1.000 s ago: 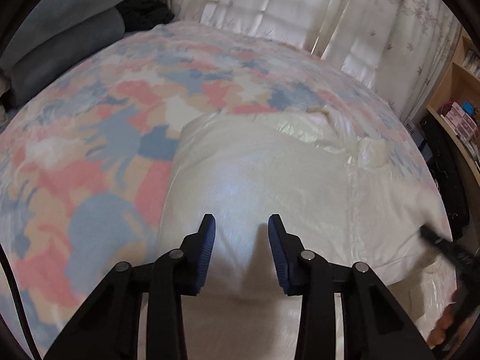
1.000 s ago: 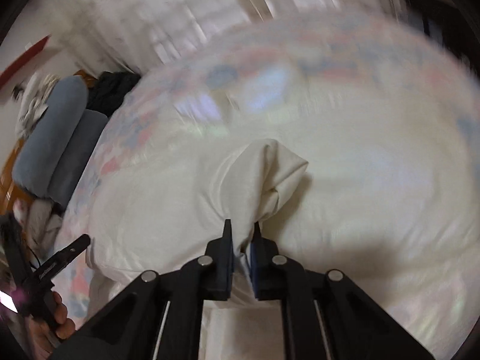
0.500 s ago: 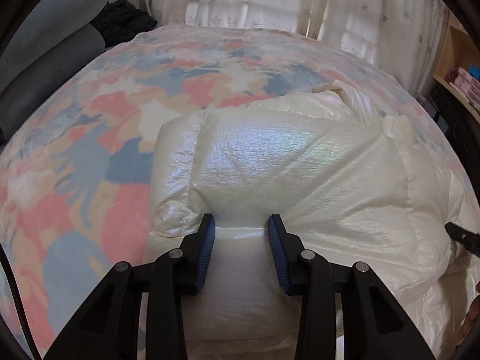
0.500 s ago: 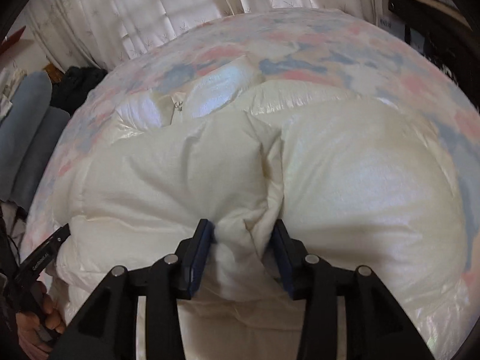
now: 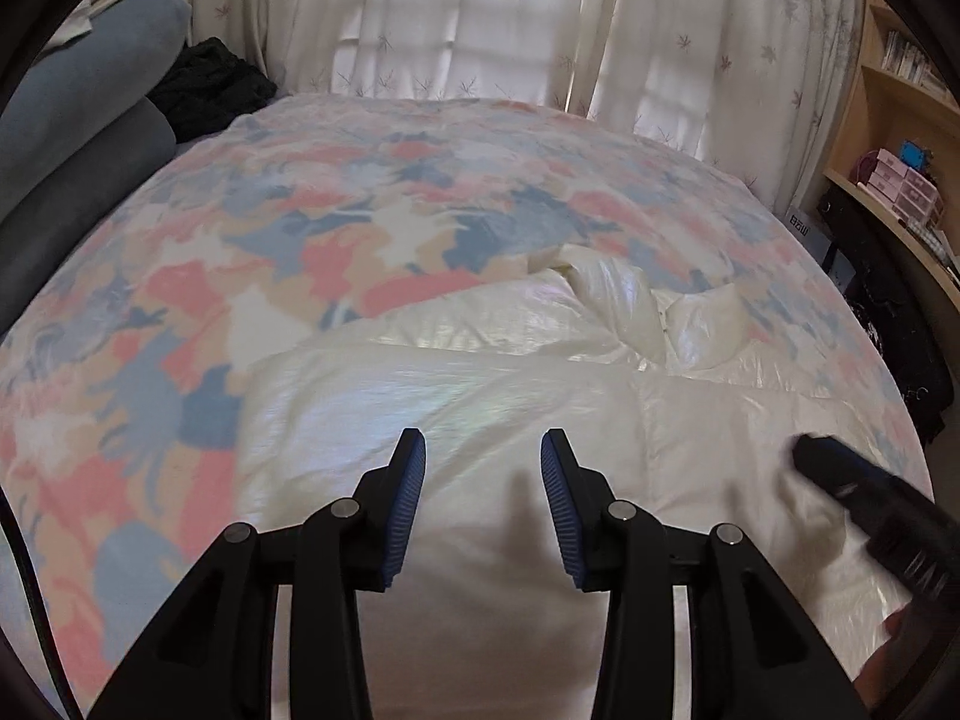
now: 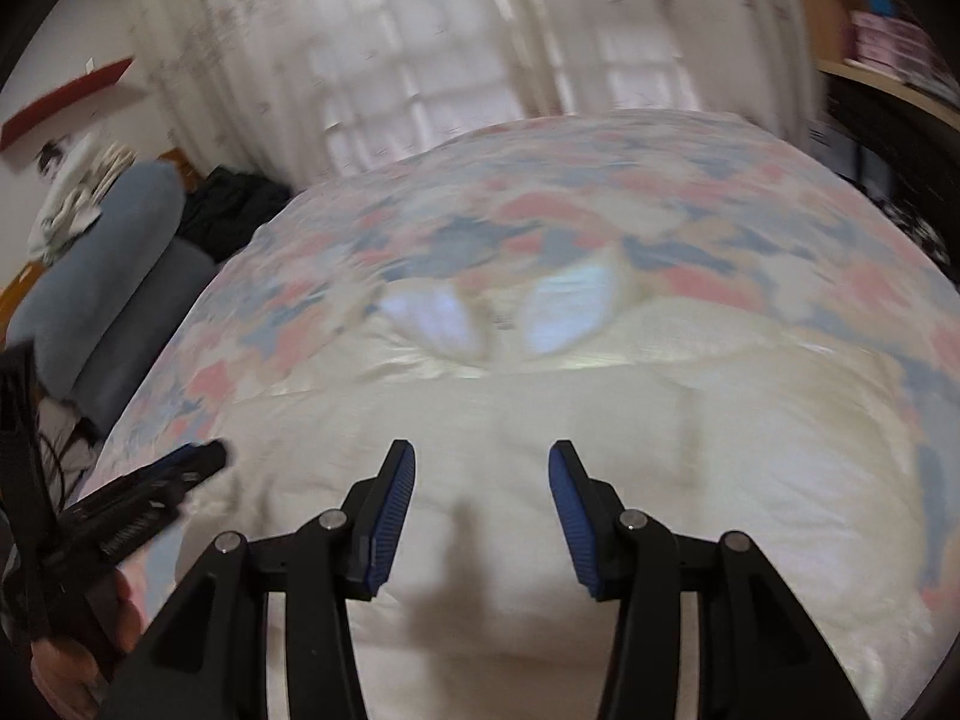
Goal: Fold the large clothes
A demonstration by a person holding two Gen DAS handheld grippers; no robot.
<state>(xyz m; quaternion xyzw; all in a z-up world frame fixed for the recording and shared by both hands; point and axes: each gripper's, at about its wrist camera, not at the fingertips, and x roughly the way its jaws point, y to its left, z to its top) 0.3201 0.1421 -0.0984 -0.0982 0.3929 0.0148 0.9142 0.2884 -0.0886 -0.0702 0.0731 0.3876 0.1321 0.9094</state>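
A puffy cream-white down jacket (image 5: 480, 384) lies on the bed, its shiny collar (image 5: 618, 306) at the far end. My left gripper (image 5: 483, 456) hovers over the jacket's near part, and its jaws are opening with nothing between the blue pads. The right wrist view is blurred by motion. There my right gripper (image 6: 482, 462) stands open over the same jacket (image 6: 600, 420), its pads clear of the fabric. The right gripper (image 5: 870, 516) shows at the right edge of the left wrist view. The left gripper (image 6: 150, 492), held by a hand, shows at the left of the right wrist view.
A pink, blue and cream patterned bedspread (image 5: 360, 210) covers the bed. Grey-blue bolsters (image 5: 78, 120) and a black garment (image 5: 210, 84) lie at the far left. Sheer curtains (image 5: 480, 18) hang behind. A wooden shelf (image 5: 900, 138) with small boxes stands at the right.
My right gripper let go of the pinched jacket fold and opened. The fold now lies flat. Both grippers drew back over the jacket.
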